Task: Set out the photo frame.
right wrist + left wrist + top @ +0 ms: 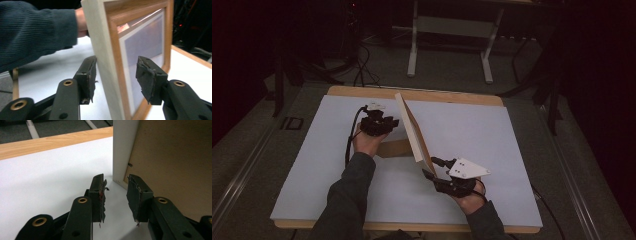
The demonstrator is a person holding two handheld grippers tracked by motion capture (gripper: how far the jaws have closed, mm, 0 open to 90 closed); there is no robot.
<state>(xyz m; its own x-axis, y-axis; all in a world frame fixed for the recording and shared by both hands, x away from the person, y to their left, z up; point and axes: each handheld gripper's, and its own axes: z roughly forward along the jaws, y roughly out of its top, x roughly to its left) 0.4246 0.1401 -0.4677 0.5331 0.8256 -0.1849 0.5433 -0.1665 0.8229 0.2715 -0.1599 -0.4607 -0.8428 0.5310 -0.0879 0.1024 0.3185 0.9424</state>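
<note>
Wooden picture frame (pixel 412 127) upright on white tabletop (pixel 492 135); left gripper (pixel 116 195) at nine o'clock, right gripper (pixel 116 77) at five, jaws of both parted, astride frame edges, gripping nothing.

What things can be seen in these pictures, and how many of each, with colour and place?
picture frame: one, pale wood with brown backboard, standing on edge in the middle of the table, leaning.
frame stand flap: one, brown, on the sheet behind the frame.
sheet: one, white, covering the tabletop.
table: one, light wood, edge showing at the far side.
desk legs: white, on the floor beyond the table.
cables: black, on the grey floor.
left hand-held gripper: one, black, open, at the frame's back corner.
right hand-held gripper: one, black, open, astride the frame's edge.
sleeves: two, dark.
</note>
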